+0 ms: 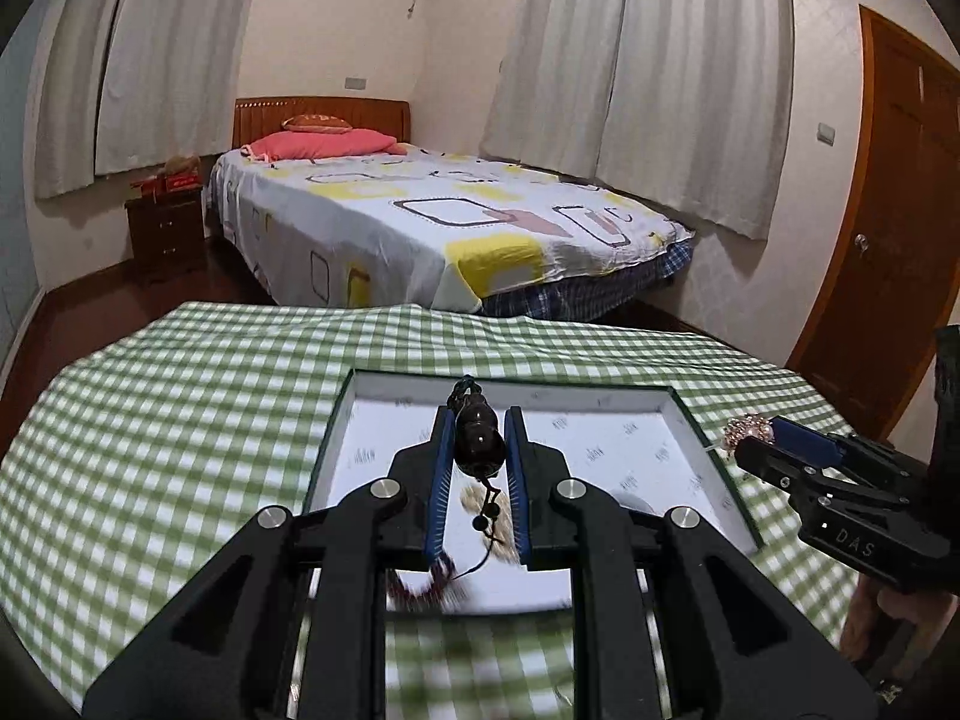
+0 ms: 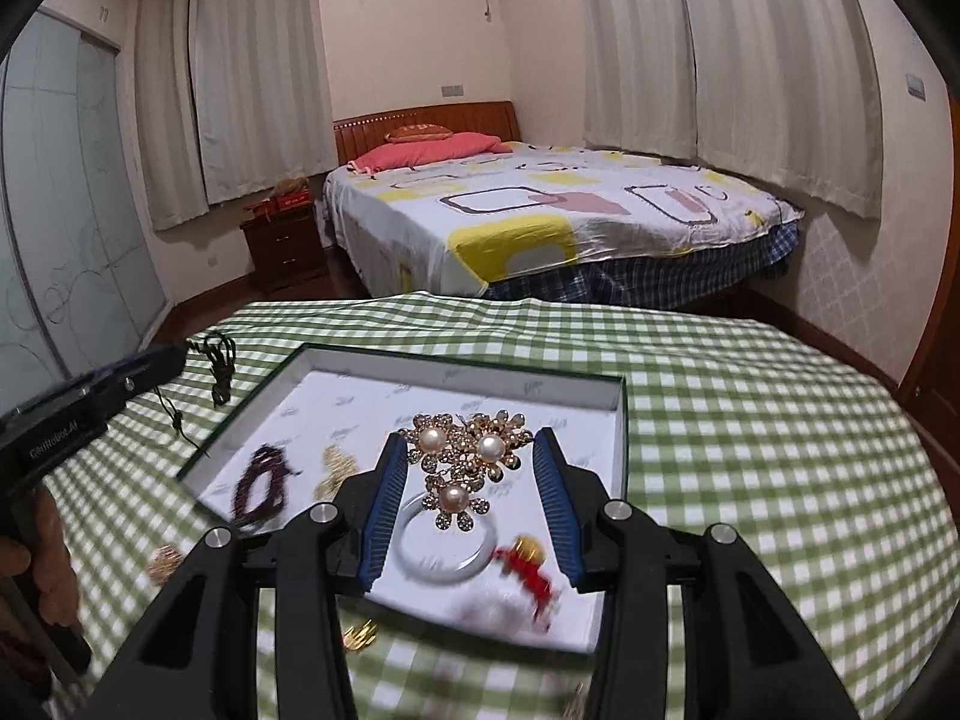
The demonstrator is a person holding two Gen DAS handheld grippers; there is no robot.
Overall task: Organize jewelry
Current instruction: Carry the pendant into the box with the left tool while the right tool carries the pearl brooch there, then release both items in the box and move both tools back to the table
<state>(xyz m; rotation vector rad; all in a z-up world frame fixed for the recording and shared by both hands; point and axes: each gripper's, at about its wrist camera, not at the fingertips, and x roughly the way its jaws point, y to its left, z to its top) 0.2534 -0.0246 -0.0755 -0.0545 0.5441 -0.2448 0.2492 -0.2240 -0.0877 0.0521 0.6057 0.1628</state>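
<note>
My left gripper (image 1: 478,420) is shut on a dark gourd-shaped pendant (image 1: 477,441), whose black cord (image 1: 489,516) dangles over the white-lined tray (image 1: 600,438). In the right wrist view the left gripper (image 2: 171,359) comes in from the left, its knotted cord (image 2: 219,366) hanging beside the tray (image 2: 360,396). My right gripper (image 2: 469,438) is shut on a gold flower brooch with three pearls (image 2: 465,459), held above the tray. In the left wrist view the right gripper (image 1: 771,432) carries the brooch (image 1: 747,429) at the tray's right rim.
Inside the tray lie a dark red bead bracelet (image 2: 264,483), a gold piece (image 2: 336,468), a pale bangle (image 2: 444,546) and a red-and-gold charm (image 2: 531,564). Small gold items (image 2: 165,561) rest on the green checked tablecloth (image 2: 750,450). A bed (image 2: 570,210) stands behind.
</note>
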